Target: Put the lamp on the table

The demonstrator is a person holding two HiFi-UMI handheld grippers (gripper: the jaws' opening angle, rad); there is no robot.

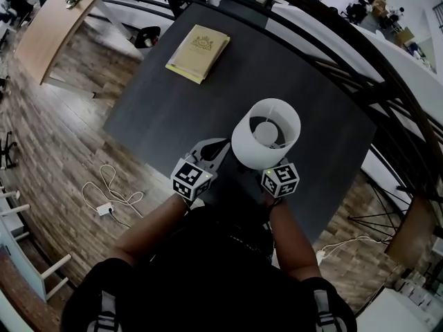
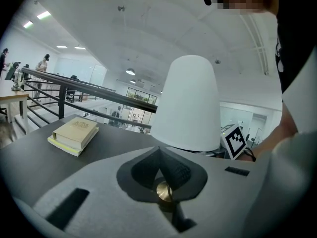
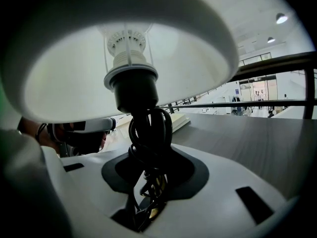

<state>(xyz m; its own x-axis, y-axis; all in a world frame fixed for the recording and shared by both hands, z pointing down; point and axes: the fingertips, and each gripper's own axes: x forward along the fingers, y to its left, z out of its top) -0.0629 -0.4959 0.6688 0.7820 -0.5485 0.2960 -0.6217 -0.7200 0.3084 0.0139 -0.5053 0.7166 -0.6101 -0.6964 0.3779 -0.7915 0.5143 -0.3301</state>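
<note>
A lamp with a white shade point(image 1: 266, 133) and a black stem point(image 3: 134, 95) wrapped in black cord is upright over the near part of the dark grey table point(image 1: 173, 113). My right gripper point(image 3: 148, 160) is shut on the corded stem just under the shade. In the head view only its marker cube point(image 1: 280, 179) shows below the shade. My left gripper point(image 1: 216, 149) is beside the lamp on its left, jaws shut with nothing between them. The shade point(image 2: 190, 105) fills the middle of the left gripper view. The lamp's base is hidden.
A tan book point(image 1: 198, 52) lies at the table's far side. A dark railing point(image 1: 360, 81) curves round the back and right. On the wooden floor to the left lies a white cable with an adapter point(image 1: 105, 208). A wooden desk point(image 1: 52, 30) stands far left.
</note>
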